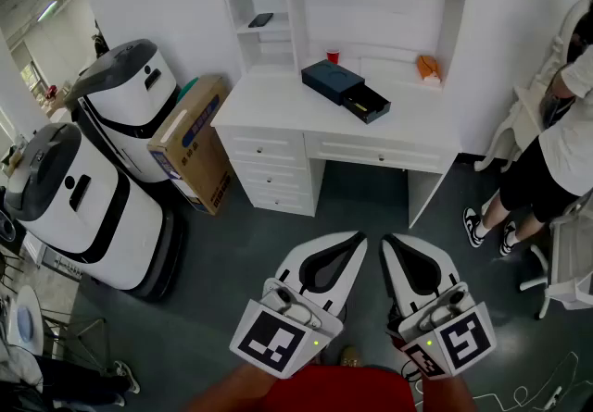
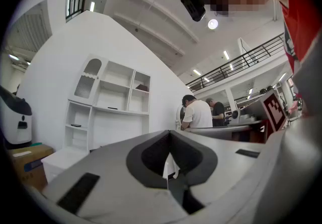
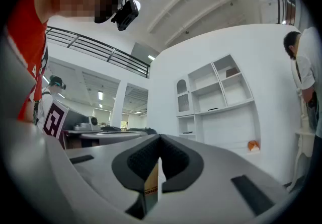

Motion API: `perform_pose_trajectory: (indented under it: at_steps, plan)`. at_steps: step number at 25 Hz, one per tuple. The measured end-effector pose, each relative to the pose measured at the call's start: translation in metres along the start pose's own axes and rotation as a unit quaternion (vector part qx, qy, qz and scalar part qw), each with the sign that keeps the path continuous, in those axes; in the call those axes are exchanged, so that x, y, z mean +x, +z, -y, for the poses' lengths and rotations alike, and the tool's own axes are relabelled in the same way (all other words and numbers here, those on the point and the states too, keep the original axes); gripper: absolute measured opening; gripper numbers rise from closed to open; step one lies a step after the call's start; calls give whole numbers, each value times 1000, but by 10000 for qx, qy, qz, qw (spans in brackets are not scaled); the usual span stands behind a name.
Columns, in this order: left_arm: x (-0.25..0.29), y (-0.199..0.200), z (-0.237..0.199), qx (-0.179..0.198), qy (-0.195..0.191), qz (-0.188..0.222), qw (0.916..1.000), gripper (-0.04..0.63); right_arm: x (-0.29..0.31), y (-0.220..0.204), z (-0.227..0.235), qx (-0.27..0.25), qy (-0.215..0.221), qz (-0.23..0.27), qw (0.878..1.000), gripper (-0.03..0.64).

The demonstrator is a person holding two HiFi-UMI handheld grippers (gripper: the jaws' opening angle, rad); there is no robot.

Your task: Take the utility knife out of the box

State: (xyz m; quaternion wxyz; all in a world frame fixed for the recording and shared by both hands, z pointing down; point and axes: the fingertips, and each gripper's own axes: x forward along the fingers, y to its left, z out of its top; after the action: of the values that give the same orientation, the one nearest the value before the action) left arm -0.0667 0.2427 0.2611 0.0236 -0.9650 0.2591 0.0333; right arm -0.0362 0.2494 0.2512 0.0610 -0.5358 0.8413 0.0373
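A dark blue box (image 1: 332,80) lies on the white desk (image 1: 278,105), far ahead of me. Its drawer (image 1: 367,105) is pulled out toward the front right. The inside is dark, and I cannot make out a utility knife. My left gripper (image 1: 357,239) and right gripper (image 1: 388,241) are held side by side low in the head view, well short of the desk, pointing at it. Both are shut with nothing between the jaws. In the left gripper view the left gripper (image 2: 168,133) faces the hutch, and in the right gripper view the right gripper (image 3: 160,138) does too.
Two white robots (image 1: 125,95) (image 1: 79,202) and a cardboard box (image 1: 196,143) stand left of the desk. A person (image 1: 554,156) stands at the right by a white chair (image 1: 565,267). A red cup (image 1: 333,56) and an orange object (image 1: 427,68) sit on the desk.
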Motion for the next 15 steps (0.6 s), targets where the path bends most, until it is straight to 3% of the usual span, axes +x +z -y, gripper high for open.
perform_pose_trajectory:
  at_steps: [15]
  plan:
    - [12,-4,-2,-42,2,-26,10000,25,0,-5,10,18,-51,-69,10000,-3]
